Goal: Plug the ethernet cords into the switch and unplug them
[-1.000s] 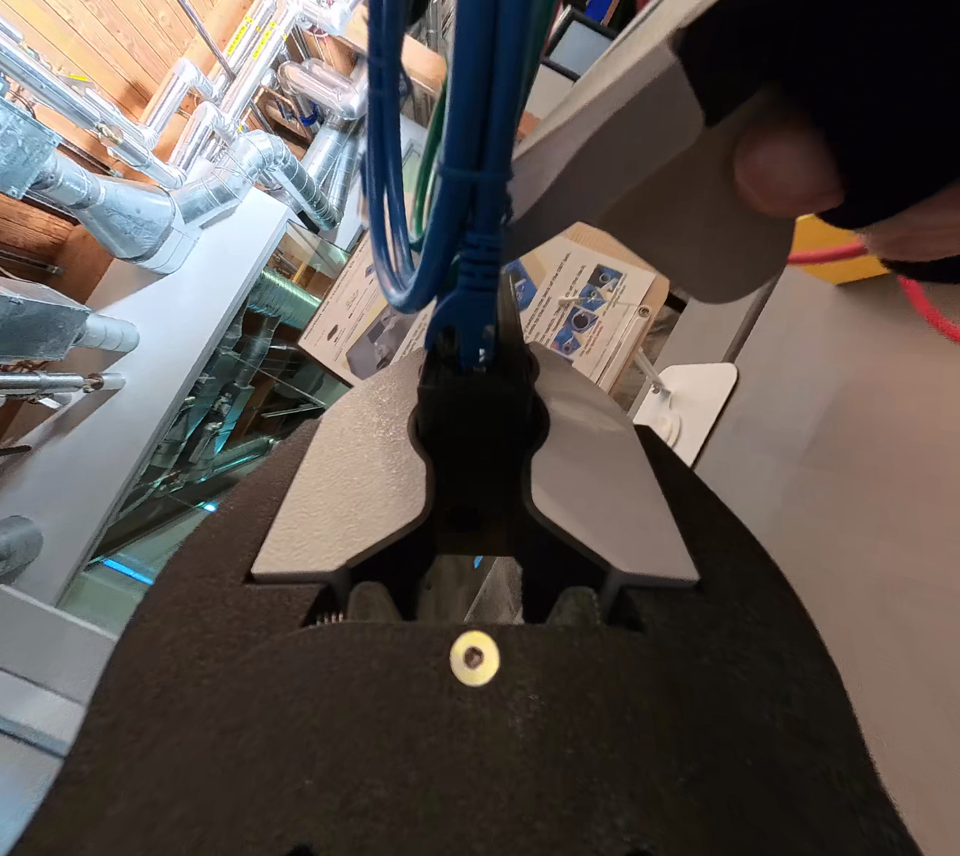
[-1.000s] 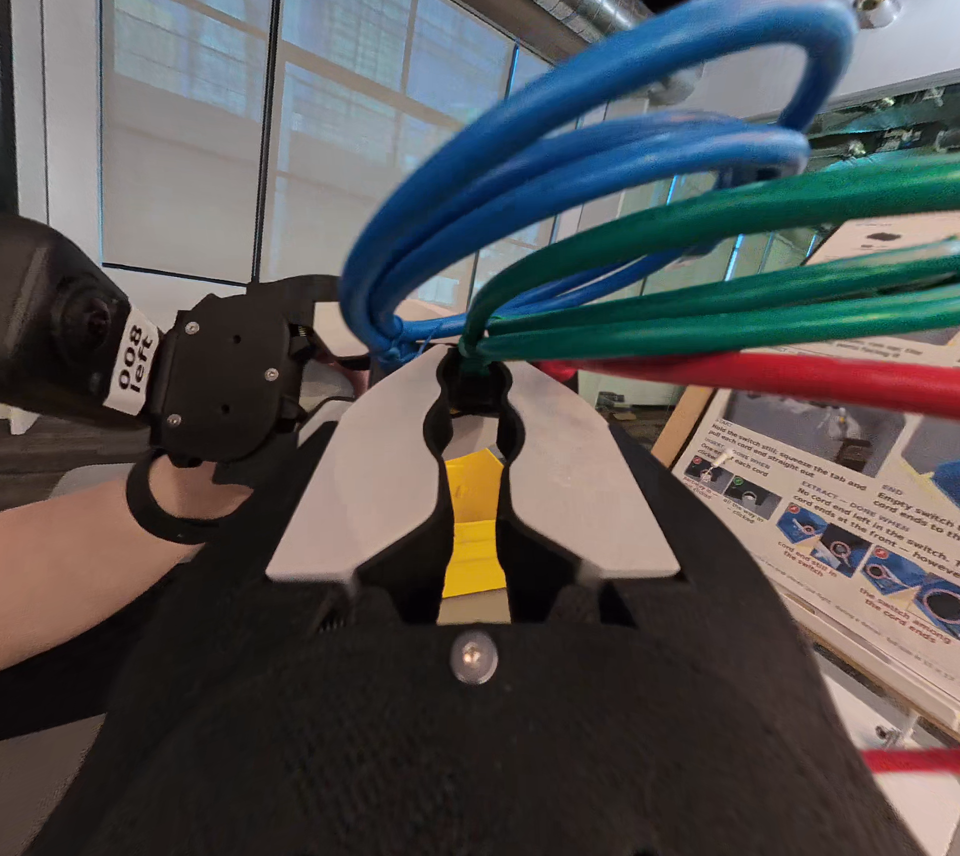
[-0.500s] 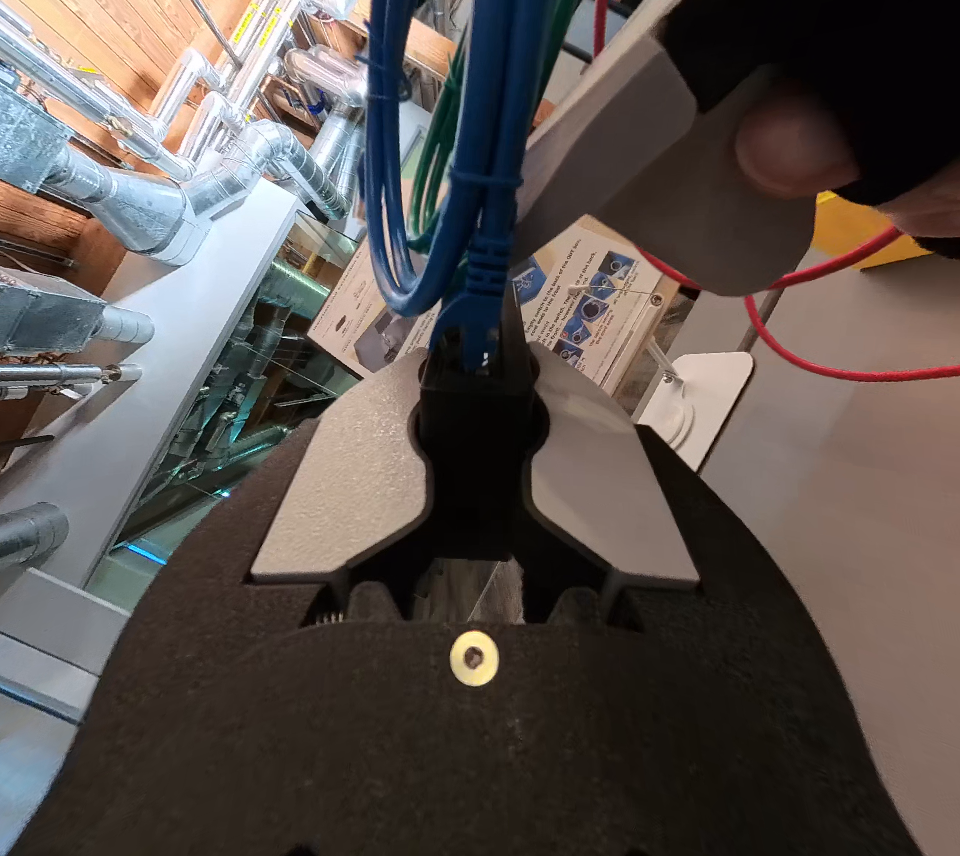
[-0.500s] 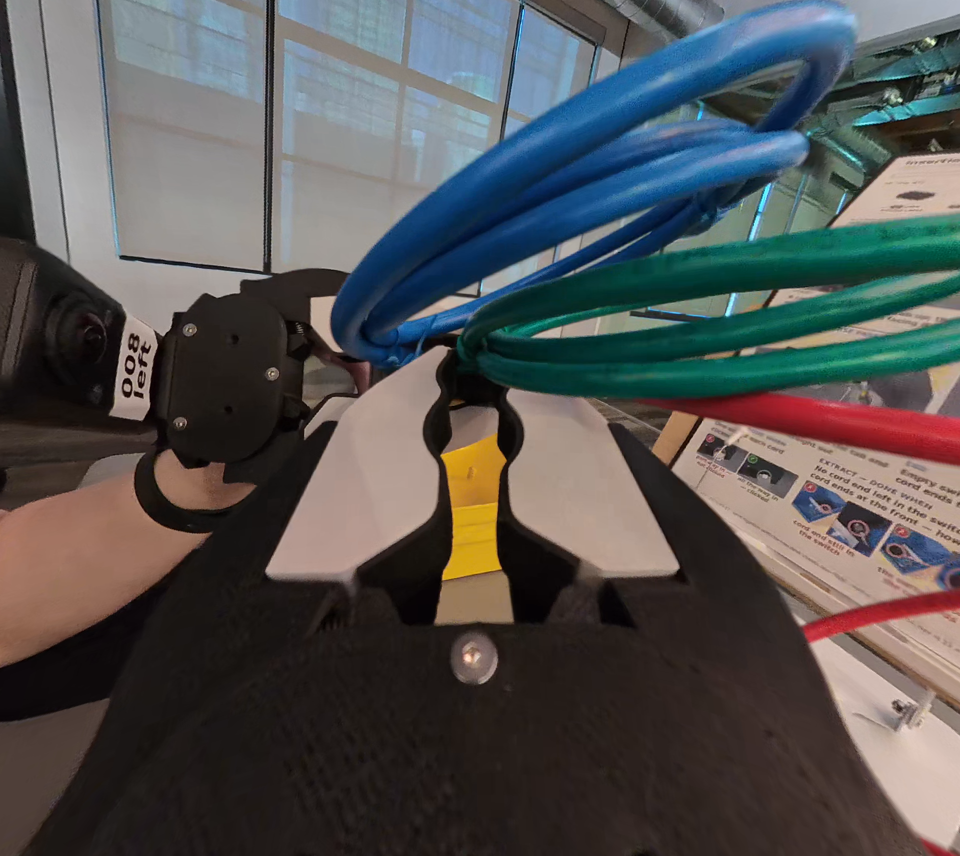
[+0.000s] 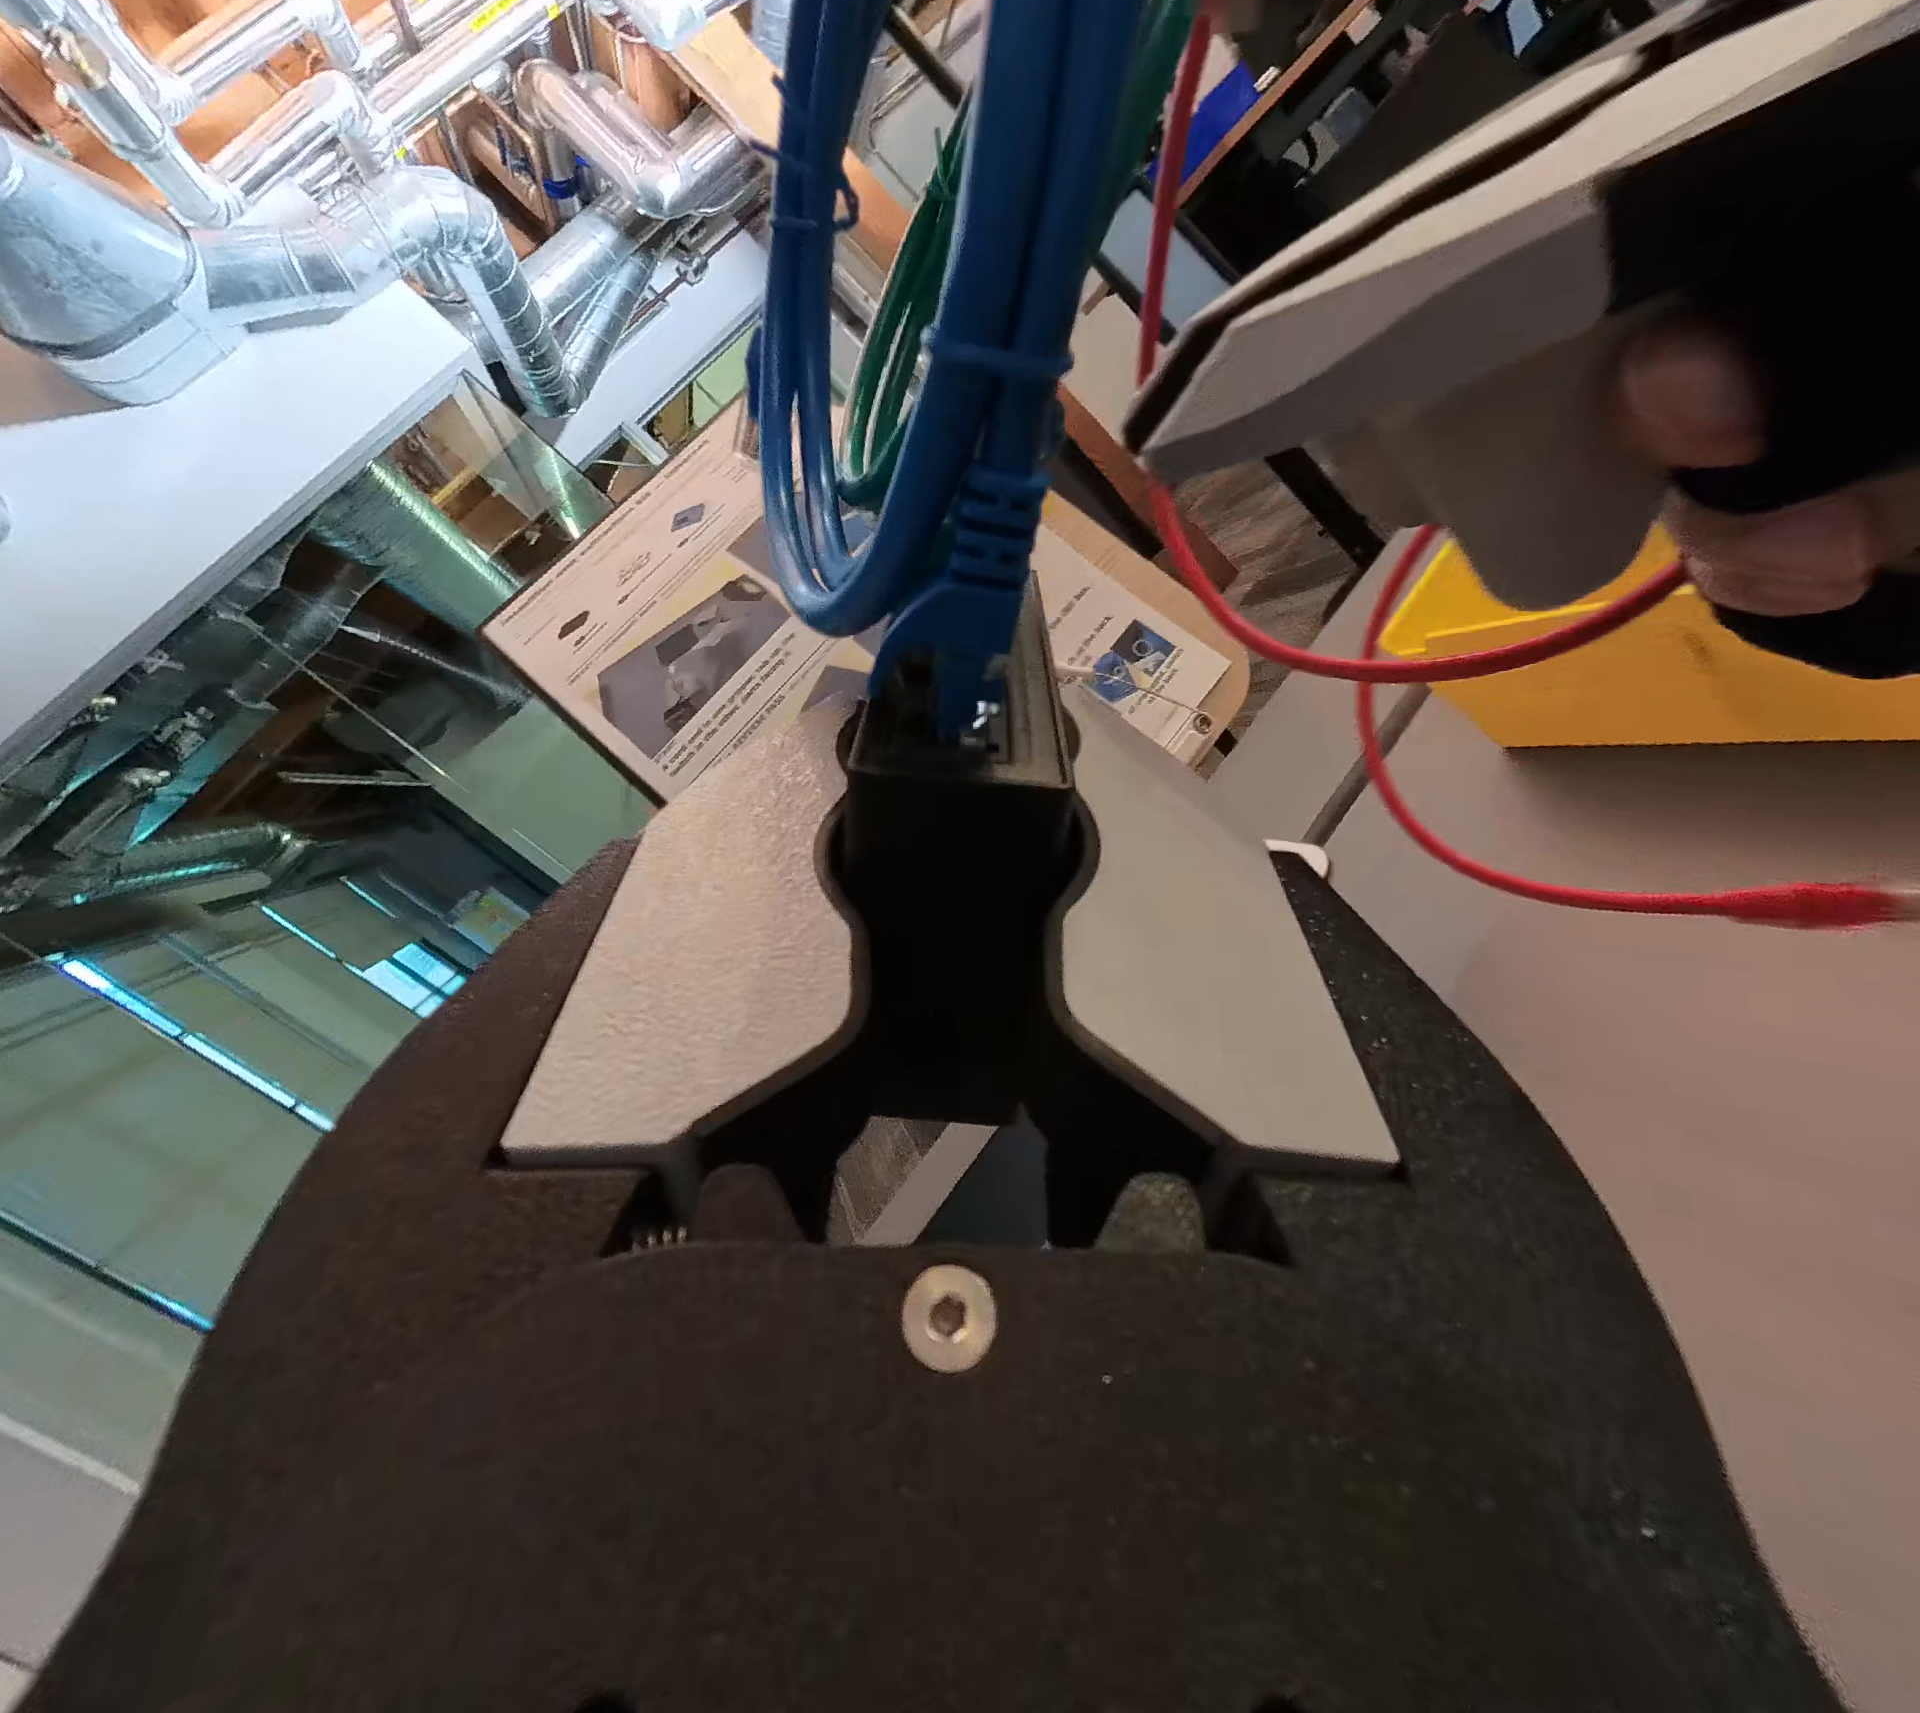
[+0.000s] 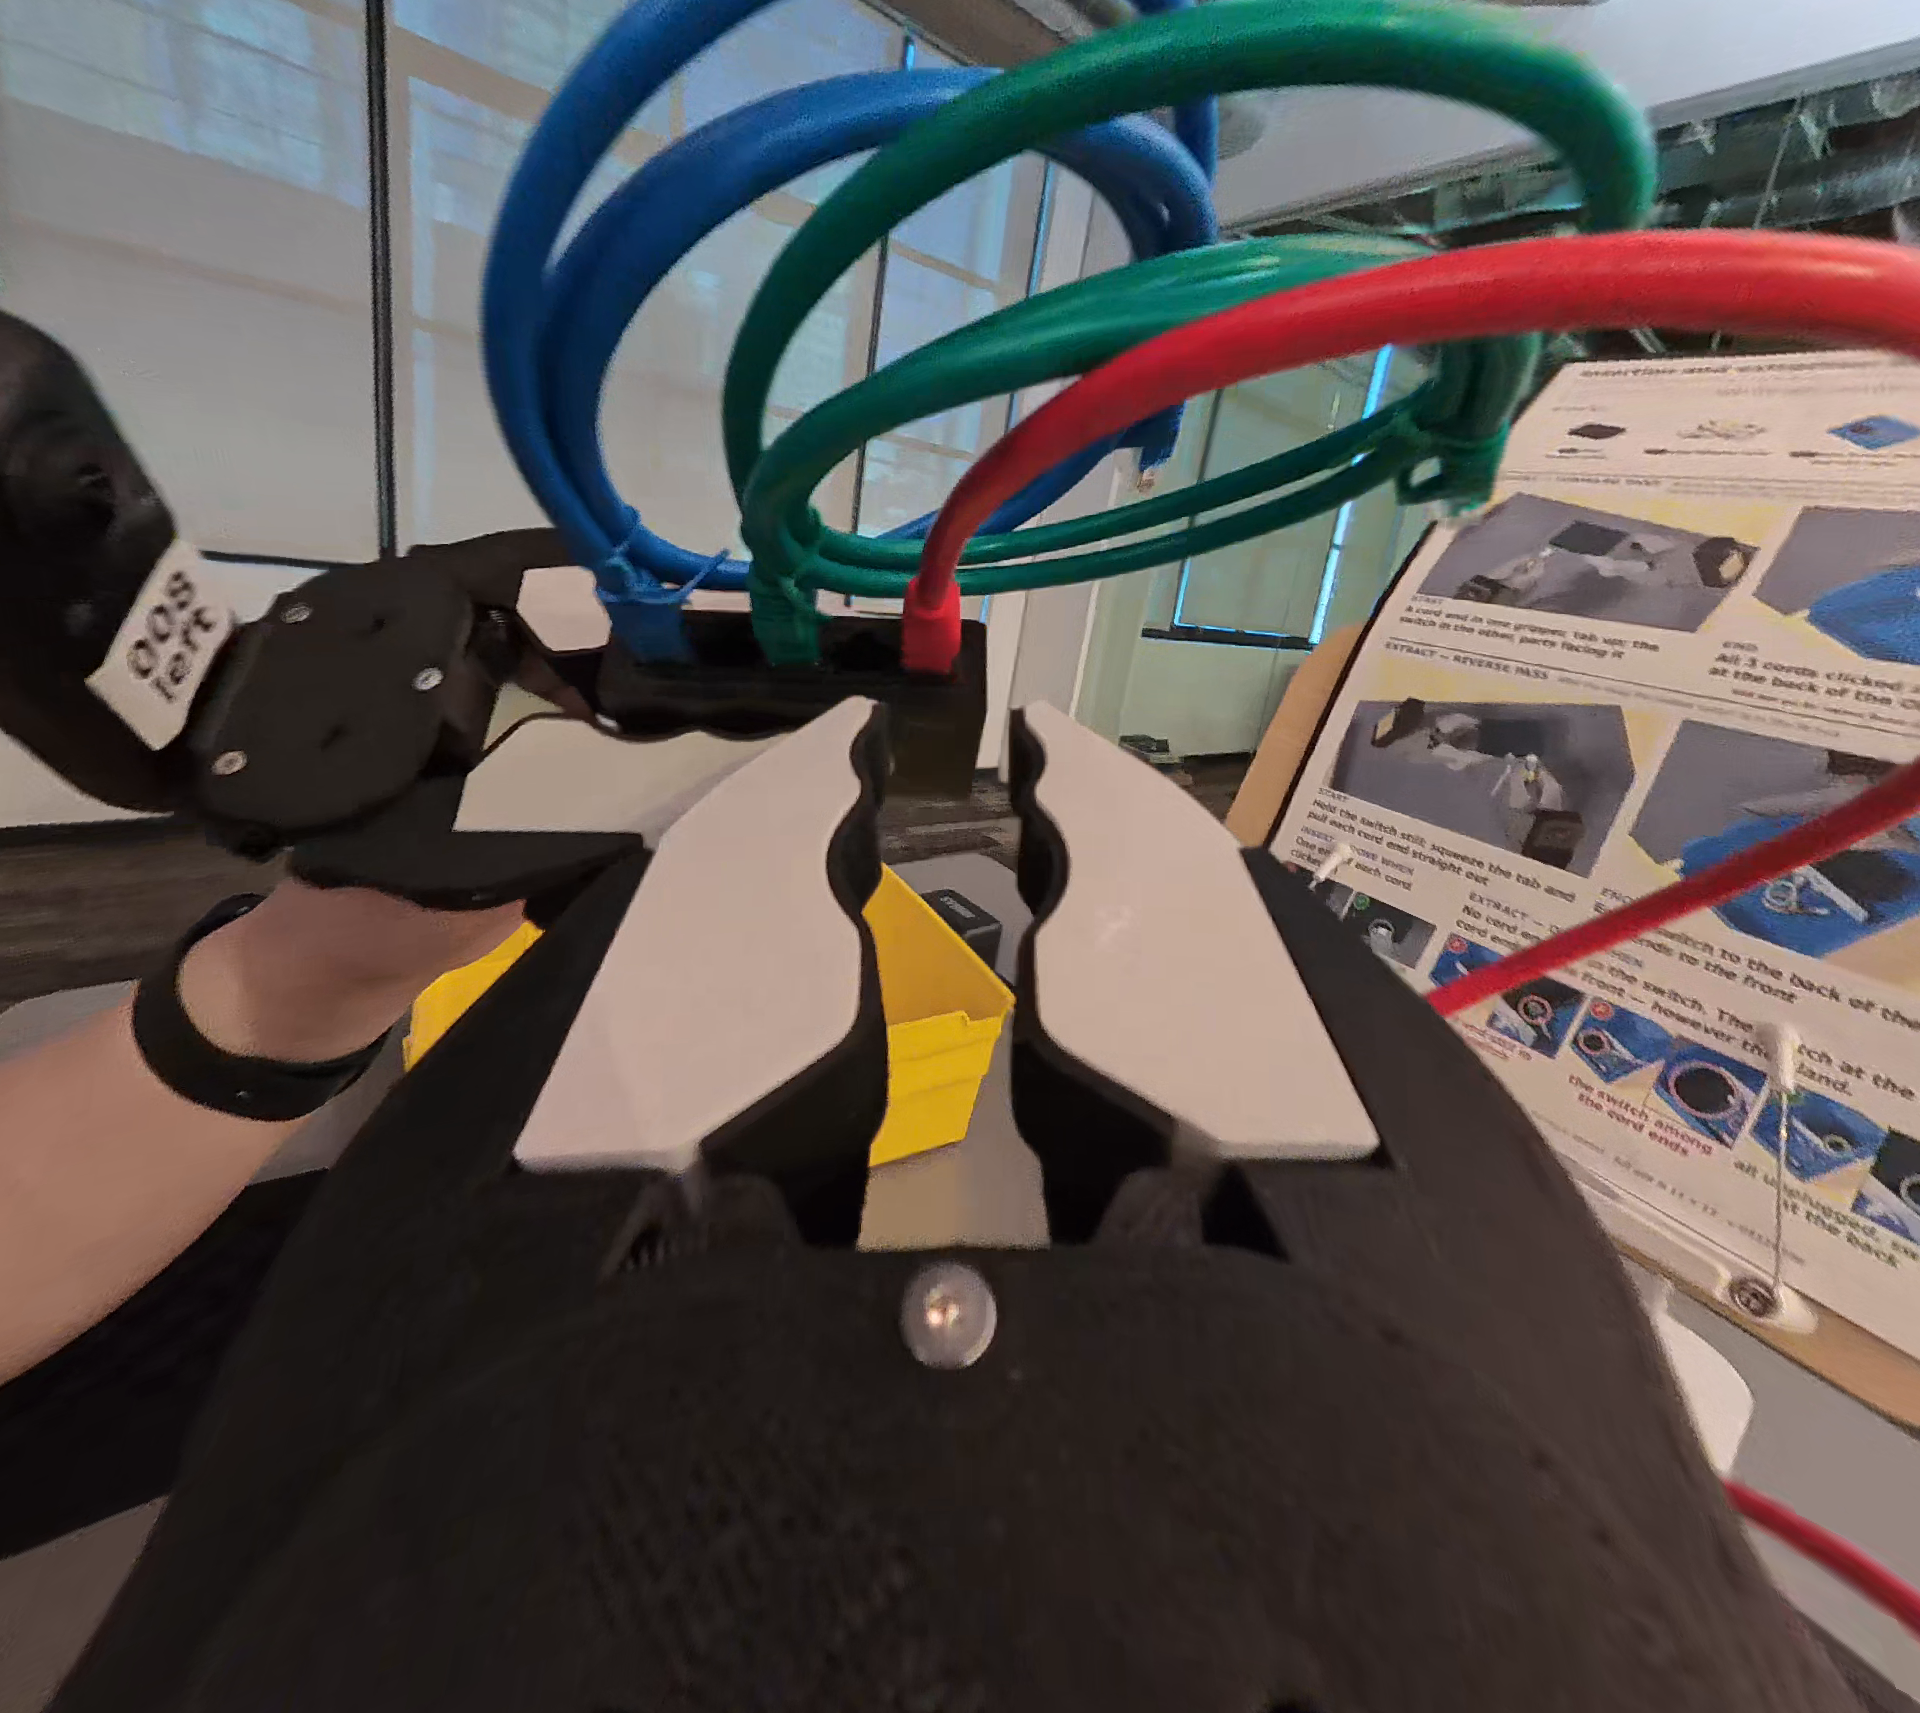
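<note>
My left gripper (image 5: 961,790) is shut on the black switch (image 5: 961,822) and holds it in the air, ports up. In the right wrist view the switch (image 6: 810,692) carries three plugged cords: blue (image 6: 644,614), green (image 6: 781,619) and red (image 6: 932,624), each looping up. In the left wrist view the blue cord (image 5: 982,541) shows plugged in, with the green cord (image 5: 904,333) and red cord (image 5: 1382,666) behind. My right gripper (image 6: 943,764) is open and empty, just below the switch's right end. It also shows in the left wrist view (image 5: 1403,375).
A yellow bin (image 6: 935,1029) stands on the grey table (image 5: 1662,1092) below the grippers. An instruction sheet on a board (image 6: 1621,780) stands at the right. The red cord's loose end (image 5: 1839,903) hangs over the table. Windows and ceiling pipes are behind.
My right gripper was shut at the green cord's plug, and has opened and drawn back below the switch. All three cords now show plugged. The left gripper keeps its hold.
</note>
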Demonstrator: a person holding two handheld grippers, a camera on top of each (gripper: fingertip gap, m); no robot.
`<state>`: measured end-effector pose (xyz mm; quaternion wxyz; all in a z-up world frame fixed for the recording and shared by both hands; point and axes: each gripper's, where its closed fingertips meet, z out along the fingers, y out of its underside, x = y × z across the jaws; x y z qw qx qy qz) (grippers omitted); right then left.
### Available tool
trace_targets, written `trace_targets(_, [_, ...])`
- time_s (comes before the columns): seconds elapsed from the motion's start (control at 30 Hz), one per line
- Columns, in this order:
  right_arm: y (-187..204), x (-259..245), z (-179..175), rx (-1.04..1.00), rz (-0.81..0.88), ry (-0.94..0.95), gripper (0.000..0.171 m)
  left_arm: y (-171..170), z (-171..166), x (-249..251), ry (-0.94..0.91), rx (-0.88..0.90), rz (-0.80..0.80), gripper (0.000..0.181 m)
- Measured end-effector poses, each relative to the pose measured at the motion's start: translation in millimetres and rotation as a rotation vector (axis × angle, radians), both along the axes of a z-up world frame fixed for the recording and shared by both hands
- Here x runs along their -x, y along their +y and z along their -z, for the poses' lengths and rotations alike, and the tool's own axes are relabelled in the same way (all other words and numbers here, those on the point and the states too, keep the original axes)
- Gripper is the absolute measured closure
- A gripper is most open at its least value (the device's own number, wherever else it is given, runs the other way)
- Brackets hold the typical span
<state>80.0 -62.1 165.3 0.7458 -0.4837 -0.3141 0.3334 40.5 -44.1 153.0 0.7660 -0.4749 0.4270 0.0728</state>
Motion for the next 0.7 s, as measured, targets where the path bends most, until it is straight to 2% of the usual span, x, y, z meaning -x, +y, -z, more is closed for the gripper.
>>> trace_targets(0.2, [0,-4,-4,-0.015,0.018,0.047,0.147,-5,12,-18,0.072,-0.007,0.016,0.152])
trace_targets(0.27, [2,-5,-4,-0.008,0.034,0.051,0.154,-8,14,-22,0.092,-0.026,0.018,0.151])
trace_targets(0.3, [0,-5,-3,-0.007,0.018,0.050,0.159,-8,14,-23,0.099,-0.039,0.012,0.152])
trace_targets(0.7, [9,-1,7,0.115,-0.102,0.052,0.159,-10,18,-24,0.174,-0.048,-0.014,0.152])
